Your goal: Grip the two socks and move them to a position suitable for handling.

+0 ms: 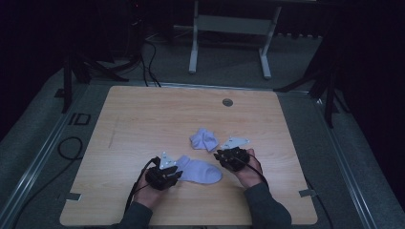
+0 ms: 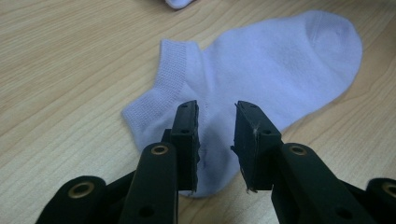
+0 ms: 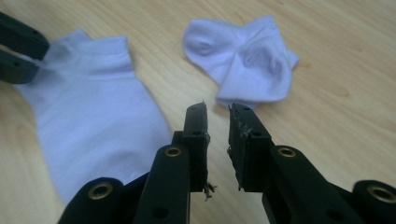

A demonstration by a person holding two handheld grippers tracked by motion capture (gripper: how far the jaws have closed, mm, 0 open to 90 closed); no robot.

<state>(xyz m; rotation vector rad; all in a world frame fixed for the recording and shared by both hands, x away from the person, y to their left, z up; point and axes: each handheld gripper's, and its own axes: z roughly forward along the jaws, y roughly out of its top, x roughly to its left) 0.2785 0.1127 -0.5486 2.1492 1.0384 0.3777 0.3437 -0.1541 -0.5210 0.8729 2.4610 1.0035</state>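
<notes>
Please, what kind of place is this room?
Probably a lab or studio set up for recording. A plain wooden table stands on grey carpet, ringed by dark stand legs and loose cables, with dim black surroundings. Two light socks lie on the table.

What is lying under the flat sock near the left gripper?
The flat sock lies directly on the wooden table; bare wood shows all around its edges. Whatever sits beneath its middle is covered by the cloth, though it lies smooth.

Two pale lilac socks (image 1: 200, 171) (image 1: 204, 140) lie on a light wood-grain table (image 1: 143, 124) beside black tongs (image 1: 175, 172).
</notes>
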